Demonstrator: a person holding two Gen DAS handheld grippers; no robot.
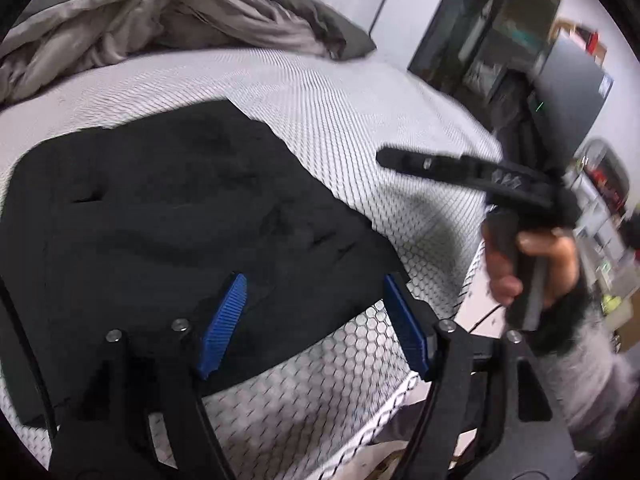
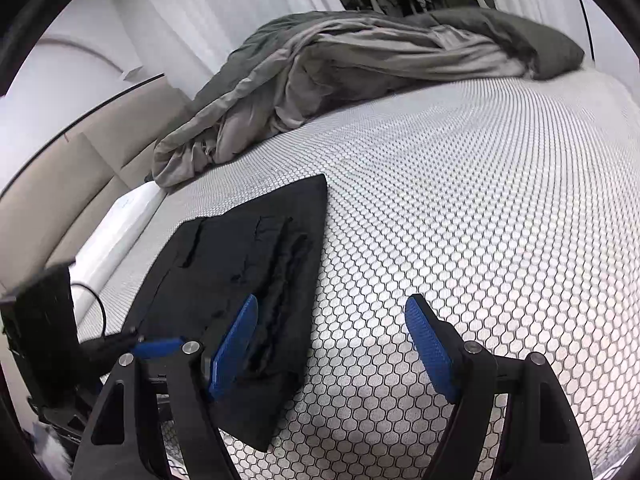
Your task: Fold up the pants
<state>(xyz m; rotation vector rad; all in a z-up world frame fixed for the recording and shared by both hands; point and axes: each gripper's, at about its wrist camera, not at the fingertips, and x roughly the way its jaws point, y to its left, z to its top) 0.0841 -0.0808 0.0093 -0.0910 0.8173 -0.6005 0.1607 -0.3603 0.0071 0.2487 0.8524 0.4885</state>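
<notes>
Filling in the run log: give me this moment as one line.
pants: folded, flat on mattress | left claw: open, empty | right claw: open, empty | blanket: bunched at far end

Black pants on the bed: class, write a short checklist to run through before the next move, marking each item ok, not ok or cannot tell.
1. Black pants lie folded into a flat rectangle on the mattress: ok.
2. Left gripper open, nothing between its pads: ok.
3. Right gripper open, holding nothing: ok.
4. Grey duvet clear of the pants: ok.
5. Edges of the fold line up: cannot tell, dark cloth hides the layers.
6. Pants fully on the mattress, not over the edge: ok.
</notes>
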